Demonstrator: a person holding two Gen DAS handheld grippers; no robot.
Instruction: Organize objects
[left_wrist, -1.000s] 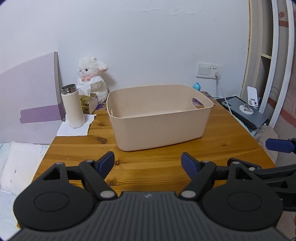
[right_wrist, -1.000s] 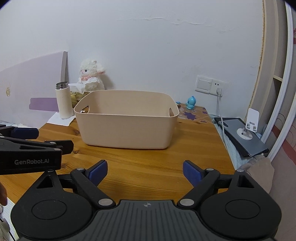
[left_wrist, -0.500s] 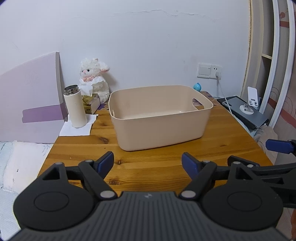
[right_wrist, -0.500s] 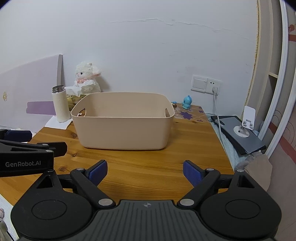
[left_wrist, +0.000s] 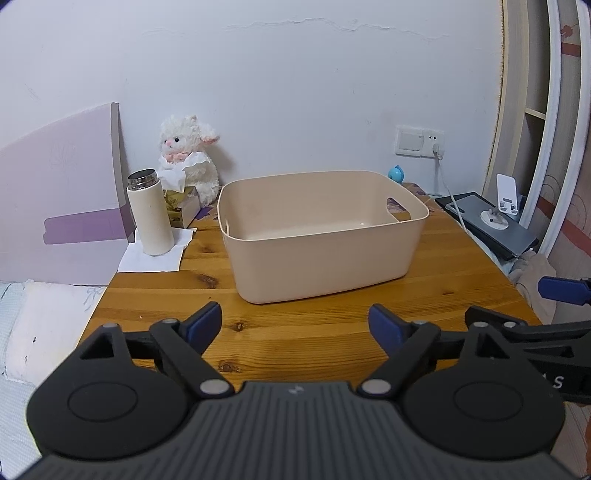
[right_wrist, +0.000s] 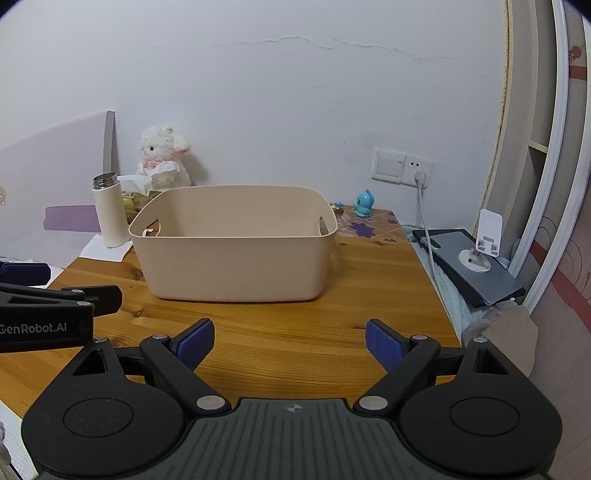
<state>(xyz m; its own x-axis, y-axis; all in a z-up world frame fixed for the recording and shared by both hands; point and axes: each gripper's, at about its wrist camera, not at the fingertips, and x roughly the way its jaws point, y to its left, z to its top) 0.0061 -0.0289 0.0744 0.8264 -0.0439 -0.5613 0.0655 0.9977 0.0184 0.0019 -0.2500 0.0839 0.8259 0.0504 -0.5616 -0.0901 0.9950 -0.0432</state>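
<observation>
An empty beige plastic bin stands in the middle of the wooden table. A cream thermos bottle stands on a white napkin at the back left. A white plush lamb sits behind a tissue box. A small blue figurine stands at the back right. My left gripper is open and empty, over the near table edge. My right gripper is open and empty, to its right, also short of the bin.
A dark tablet with a white phone stand lies on a side surface to the right, with a charging cable from the wall socket. A purple board leans at the left. A bed with a pillow lies left of the table.
Both grippers have pulled back and risen slightly, so the bin looks smaller and farther. Both stay open and empty. Nothing on the table has moved.
</observation>
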